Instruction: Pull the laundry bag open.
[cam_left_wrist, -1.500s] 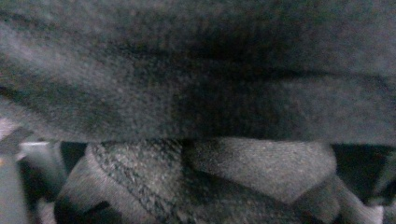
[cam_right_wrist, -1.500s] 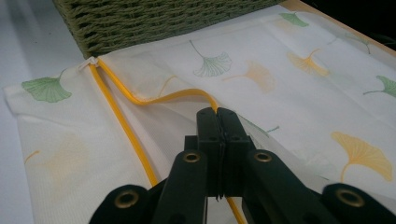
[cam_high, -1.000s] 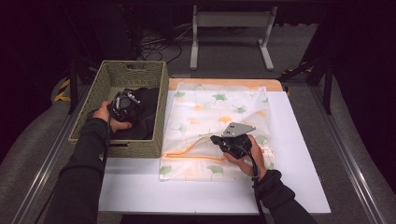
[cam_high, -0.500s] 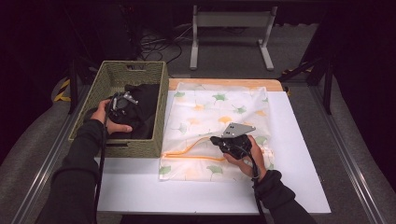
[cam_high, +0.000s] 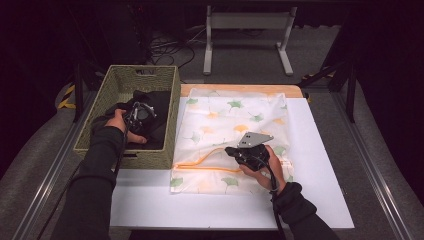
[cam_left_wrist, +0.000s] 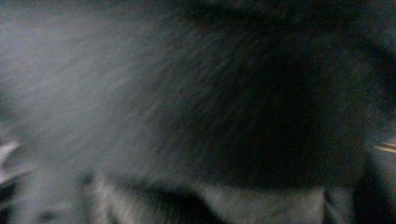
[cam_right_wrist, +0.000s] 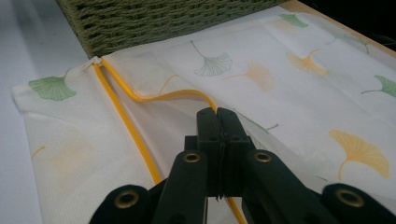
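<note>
Lying flat on the white table (cam_high: 320, 165), a mesh bag (cam_high: 235, 135) printed with green and yellow ginkgo leaves serves as the landmark here; its yellow zipper (cam_right_wrist: 123, 109) runs along the edge nearest the person and stands open, one side curving away from the other. Right gripper (cam_high: 231, 150): resting on the bag near that zipper, jaws clenched together; in the right gripper view (cam_right_wrist: 217, 116) the closed tips press the upper layer of mesh just beside the raised zipper side, apparently pinching it, though the fabric between them cannot be made out. Basket (cam_high: 107, 135): woven, olive green, just left of the bag and touching its left edge. Black cloth (cam_high: 155, 107): bunched inside the basket. Left gripper (cam_high: 137, 114): down in the basket on the black cloth, jaws having just been closing; the left gripper view gives a dark, blurred close-up of the cloth (cam_left_wrist: 261, 121), so whether the pads grip it cannot be told. Both of the person's forearms wear dark sleeves.
</note>
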